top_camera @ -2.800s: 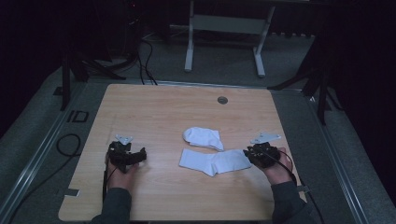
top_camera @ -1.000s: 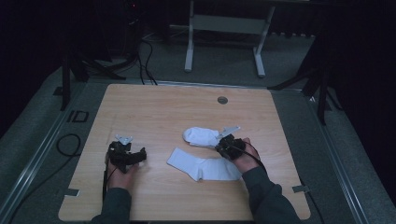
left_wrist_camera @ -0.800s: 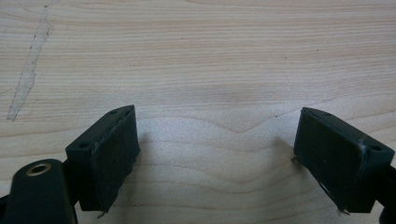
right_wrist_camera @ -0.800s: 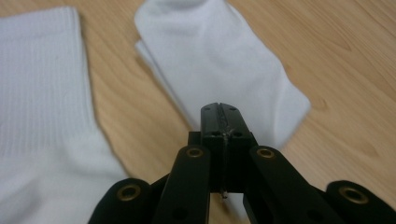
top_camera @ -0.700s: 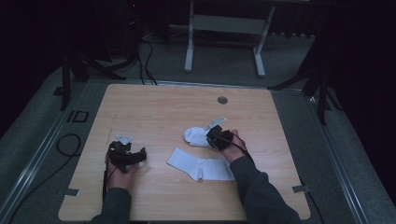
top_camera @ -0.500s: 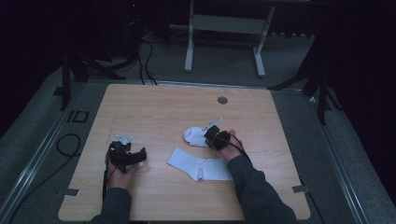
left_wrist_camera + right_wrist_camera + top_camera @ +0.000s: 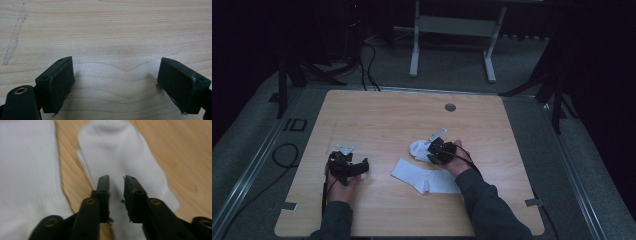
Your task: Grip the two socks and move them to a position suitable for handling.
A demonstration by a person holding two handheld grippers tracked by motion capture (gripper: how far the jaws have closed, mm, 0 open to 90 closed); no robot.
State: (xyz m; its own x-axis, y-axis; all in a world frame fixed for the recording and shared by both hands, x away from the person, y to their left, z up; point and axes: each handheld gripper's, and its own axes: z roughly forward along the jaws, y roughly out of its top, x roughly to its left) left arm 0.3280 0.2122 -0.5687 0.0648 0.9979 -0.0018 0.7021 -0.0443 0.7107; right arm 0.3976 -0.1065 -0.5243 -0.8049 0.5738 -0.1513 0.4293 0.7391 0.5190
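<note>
Pale wooden worktop (image 7: 377, 120) carries the right hand-held gripper (image 7: 116, 182), jaws just opening narrowly over the far white sock (image 7: 120, 152), ungripped; next it likely must pinch it, left hand-held gripper (image 7: 115, 75) idle, wide open.

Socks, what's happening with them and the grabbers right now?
Right gripper over far white sock, jaws just opening, slightly apart, nothing pinched. Left gripper open over bare table. Near sock flat beside it. Nothing blocking.

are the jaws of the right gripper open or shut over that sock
Open a little. The right gripper has just been opening; a narrow gap shows between its jaws above the white sock, and no fabric is pinched.
</note>
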